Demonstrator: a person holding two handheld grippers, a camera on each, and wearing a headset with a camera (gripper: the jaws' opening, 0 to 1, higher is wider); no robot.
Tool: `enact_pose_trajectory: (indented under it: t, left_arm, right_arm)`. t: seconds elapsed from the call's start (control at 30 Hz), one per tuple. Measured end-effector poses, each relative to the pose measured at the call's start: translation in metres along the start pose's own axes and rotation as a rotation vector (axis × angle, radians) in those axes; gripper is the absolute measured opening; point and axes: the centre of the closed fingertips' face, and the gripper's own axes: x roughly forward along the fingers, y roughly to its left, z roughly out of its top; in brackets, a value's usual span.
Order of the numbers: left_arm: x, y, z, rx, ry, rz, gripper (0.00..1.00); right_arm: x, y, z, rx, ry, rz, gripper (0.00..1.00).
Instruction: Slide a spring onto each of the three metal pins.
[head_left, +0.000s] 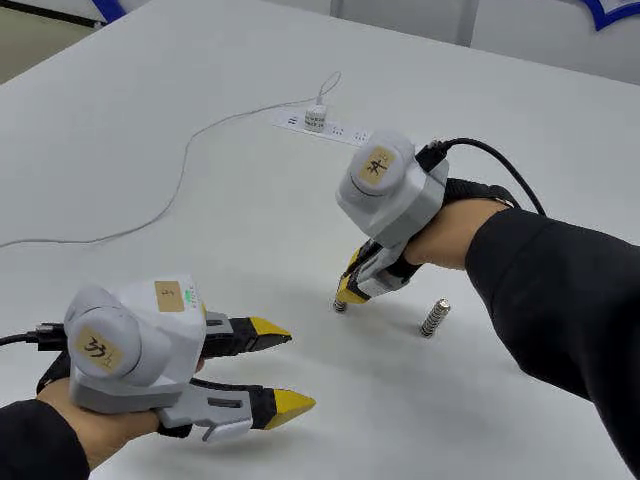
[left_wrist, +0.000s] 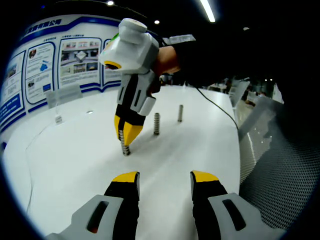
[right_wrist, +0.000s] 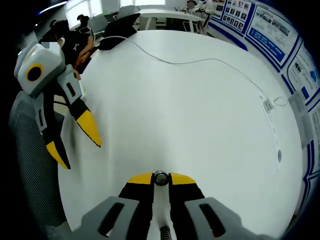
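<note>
My right gripper (head_left: 346, 294) points down at the white table (head_left: 200, 200), shut on a coiled spring (head_left: 340, 305) that stands upright on the surface. In the right gripper view, its yellow tips (right_wrist: 160, 178) pinch the round top of that spring. From the left gripper view, the right gripper (left_wrist: 126, 135) holds the spring (left_wrist: 124, 146), with a second spring-wrapped pin (left_wrist: 156, 123) and a third upright pin (left_wrist: 180, 113) behind it. One spring-wrapped pin (head_left: 434, 317) stands right of the right gripper. My left gripper (head_left: 285, 365) hovers open and empty near the front-left; its jaws (left_wrist: 165, 180) are apart.
A white power strip (head_left: 325, 125) with a plug and a thin cable (head_left: 180, 180) lies at the far side of the table. A sleeved arm (head_left: 560, 300) crosses the right. Poster boards (left_wrist: 60, 60) line the wall beyond the table.
</note>
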Motion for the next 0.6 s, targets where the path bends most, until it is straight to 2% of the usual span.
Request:
enact_pose_trajectory:
  t: [0.33,0.47,0.6]
  left_arm:
    - [-0.004,0.002,0.008,0.020,-0.001,0.008,0.43]
    - [-0.005,0.001,0.010,0.030,-0.001,0.009,0.44]
    - [-0.006,0.001,0.010,0.035,0.003,0.009,0.44]
  right_arm:
    - [-0.019,-0.002,0.001,0.007,-0.034,-0.042,0.17]
    - [-0.031,0.002,0.003,0.050,-0.092,-0.054,0.20]
    - [-0.041,0.008,-0.005,0.063,-0.119,-0.078,0.21]
